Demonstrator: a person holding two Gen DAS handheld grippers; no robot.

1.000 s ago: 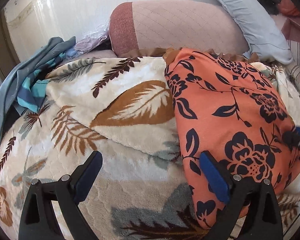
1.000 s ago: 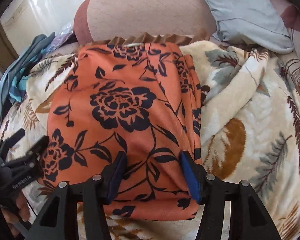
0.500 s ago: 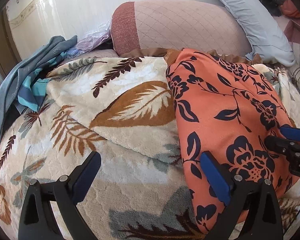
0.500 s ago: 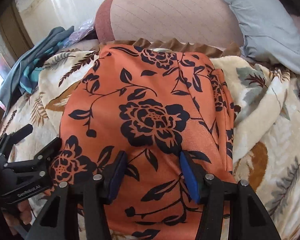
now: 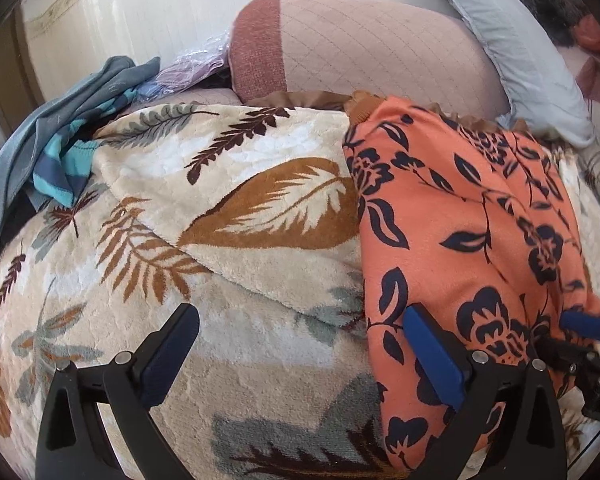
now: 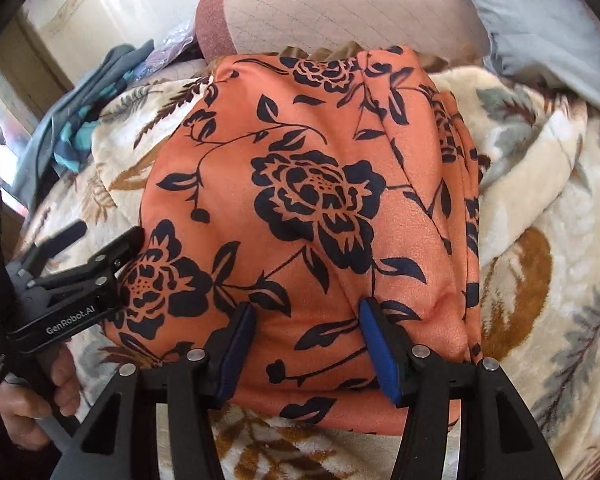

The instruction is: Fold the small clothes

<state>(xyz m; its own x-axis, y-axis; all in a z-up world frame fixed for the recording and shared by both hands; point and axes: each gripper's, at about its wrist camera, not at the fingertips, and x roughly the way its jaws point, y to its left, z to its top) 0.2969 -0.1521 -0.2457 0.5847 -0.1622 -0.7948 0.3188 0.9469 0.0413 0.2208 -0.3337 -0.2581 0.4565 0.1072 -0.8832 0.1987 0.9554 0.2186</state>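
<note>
While untouched — orange floral garment (image 6: pixel 308 208), blanket (image 5: pixel 228 208) beneath.

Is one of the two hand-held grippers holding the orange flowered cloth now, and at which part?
No hold is visible. The right hand-held gripper stands open over the near end of the orange cloth; the left hand-held gripper is open at its left edge.

An orange fabric garment printed with dark navy flowers and leaves (image 6: pixel 308 208) lies spread lengthwise on a cream leaf-patterned plush blanket (image 5: pixel 220 240), its right side bunched in narrow folds and its far edge reaching a pinkish quilted cushion (image 5: pixel 380 44).
</note>
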